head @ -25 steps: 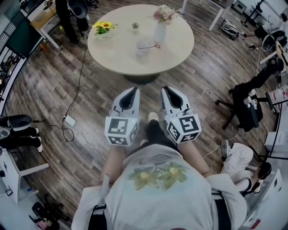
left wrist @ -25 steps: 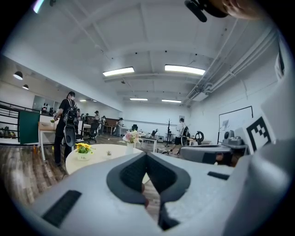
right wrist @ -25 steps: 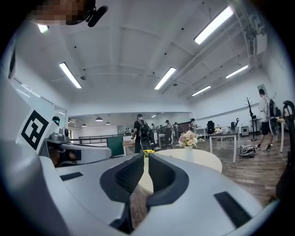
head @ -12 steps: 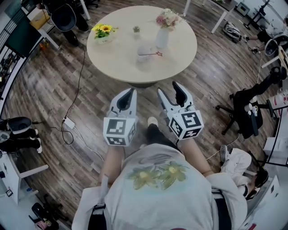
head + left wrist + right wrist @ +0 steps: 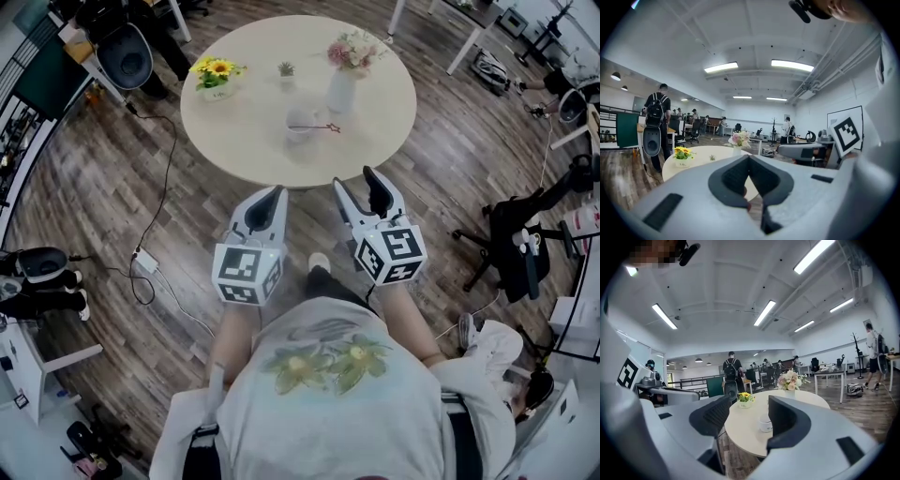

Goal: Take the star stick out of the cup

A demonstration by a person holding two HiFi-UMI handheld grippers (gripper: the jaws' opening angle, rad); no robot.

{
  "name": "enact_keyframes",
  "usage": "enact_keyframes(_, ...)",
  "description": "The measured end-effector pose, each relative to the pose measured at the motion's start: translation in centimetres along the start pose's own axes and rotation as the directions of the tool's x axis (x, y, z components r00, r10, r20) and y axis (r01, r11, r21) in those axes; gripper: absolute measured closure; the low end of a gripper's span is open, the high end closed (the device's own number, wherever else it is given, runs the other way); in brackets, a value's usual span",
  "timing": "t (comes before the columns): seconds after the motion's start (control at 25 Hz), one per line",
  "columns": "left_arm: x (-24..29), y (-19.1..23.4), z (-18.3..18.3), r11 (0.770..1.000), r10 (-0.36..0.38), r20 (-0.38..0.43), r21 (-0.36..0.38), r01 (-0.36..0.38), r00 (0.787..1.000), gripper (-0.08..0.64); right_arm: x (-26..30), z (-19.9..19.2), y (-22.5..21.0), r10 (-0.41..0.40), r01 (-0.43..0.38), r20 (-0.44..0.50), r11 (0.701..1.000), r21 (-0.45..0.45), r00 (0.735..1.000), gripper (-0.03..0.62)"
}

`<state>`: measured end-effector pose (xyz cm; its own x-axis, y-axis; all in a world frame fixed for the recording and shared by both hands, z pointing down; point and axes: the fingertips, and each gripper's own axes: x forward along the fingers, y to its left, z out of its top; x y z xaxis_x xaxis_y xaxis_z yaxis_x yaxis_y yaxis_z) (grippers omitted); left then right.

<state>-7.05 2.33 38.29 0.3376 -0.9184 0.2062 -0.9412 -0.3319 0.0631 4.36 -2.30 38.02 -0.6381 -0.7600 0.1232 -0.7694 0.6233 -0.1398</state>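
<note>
White cup (image 5: 300,123) stands near the round table's (image 5: 234,131) middle, with the thin star stick (image 5: 317,127) across its rim, faint. The left gripper (image 5: 278,190) has its jaws together, hiding the cup in its own view. The right gripper (image 5: 354,177) has jaws just opened wide, with nothing between them.

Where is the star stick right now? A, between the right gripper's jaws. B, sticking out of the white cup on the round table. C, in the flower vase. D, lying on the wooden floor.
B: the star stick leans out of the white cup on the round table, while the right gripper stands open and empty, short of the table.
</note>
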Motion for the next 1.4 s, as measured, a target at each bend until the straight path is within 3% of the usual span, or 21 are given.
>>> enact_keyframes(0.4,3.0,2.1,-0.5,0.999,0.040,-0.069,0.021,-0.038,0.997,0.558,4.0,-1.5,-3.2,0.018,-0.017,-0.042,0.999,0.029,0.999,0.341)
enact_keyframes(0.76,6.2,3.6,-0.2,0.999,0.050,-0.077,-0.009,-0.051,0.996,0.557,7.9,-3.4,-6.2,0.028,-0.025,-0.101,0.999,0.035,0.994,0.341)
enact_keyframes(1.4,11.7,5.9,-0.9,0.994,0.092,-0.102,-0.042,-0.096,0.991,0.557,13.8,-6.9,-9.5,0.114,-0.111,-0.218,0.994,0.023,0.969,0.341)
